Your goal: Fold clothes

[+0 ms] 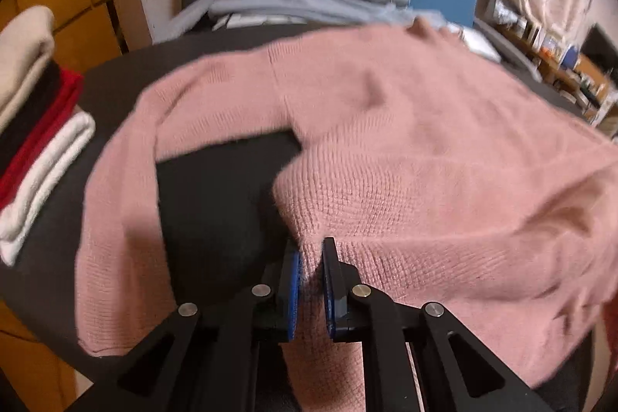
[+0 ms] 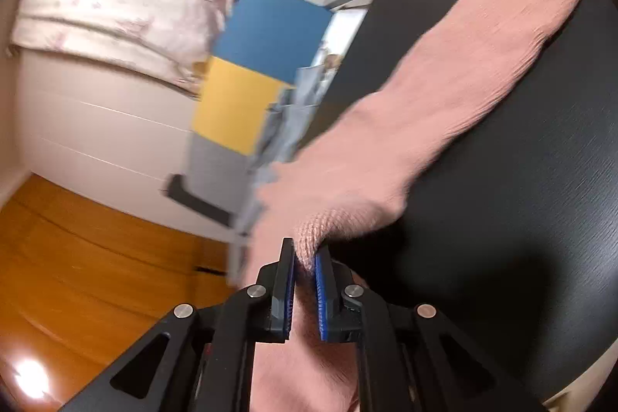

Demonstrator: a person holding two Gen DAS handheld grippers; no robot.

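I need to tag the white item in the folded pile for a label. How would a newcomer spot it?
Find the dark table under the pink sweater. At its left edge is a stack of folded clothes. The white piece lies lowest and nearest the sweater, under the red layer, unlike the cream one on top.

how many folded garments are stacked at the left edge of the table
4, in one stack in the left wrist view: cream on top, then black, red, white at the bottom. More may lie beyond the frame.
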